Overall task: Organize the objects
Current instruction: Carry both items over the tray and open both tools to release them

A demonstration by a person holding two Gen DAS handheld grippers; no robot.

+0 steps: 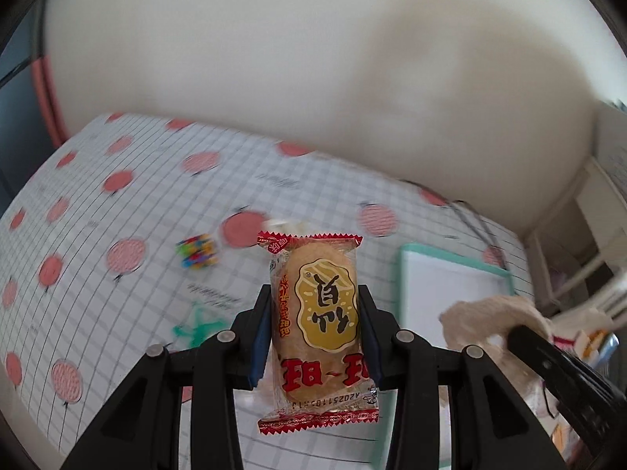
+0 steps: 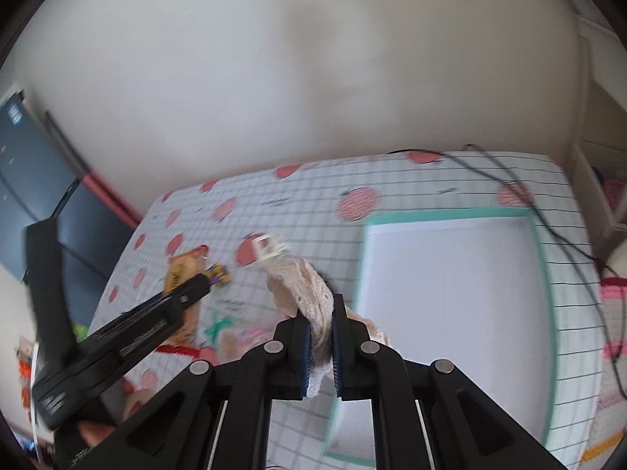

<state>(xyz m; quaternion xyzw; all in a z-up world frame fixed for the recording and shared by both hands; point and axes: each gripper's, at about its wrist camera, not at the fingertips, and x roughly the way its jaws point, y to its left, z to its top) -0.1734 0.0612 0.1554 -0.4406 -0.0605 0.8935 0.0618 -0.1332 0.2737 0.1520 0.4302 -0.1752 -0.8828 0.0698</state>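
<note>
Between the fingers of your left gripper (image 1: 315,313) the snack packet (image 1: 318,325) is clamped upright, lifted above the checked tablecloth (image 1: 117,313), probably to carry it to the white tray (image 1: 450,286). On the right wrist view, your right gripper (image 2: 321,337) pinches the lace cloth (image 2: 309,293) beside that tray's green rim (image 2: 450,214), likely for the same destination.

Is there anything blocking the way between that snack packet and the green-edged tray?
Nothing visible. The left tool holds the snack above the cloth-covered table, and the tray lies just to its right, apparently bare. Only the right tool, holding a lace cloth, hangs near the tray's near side.
</note>
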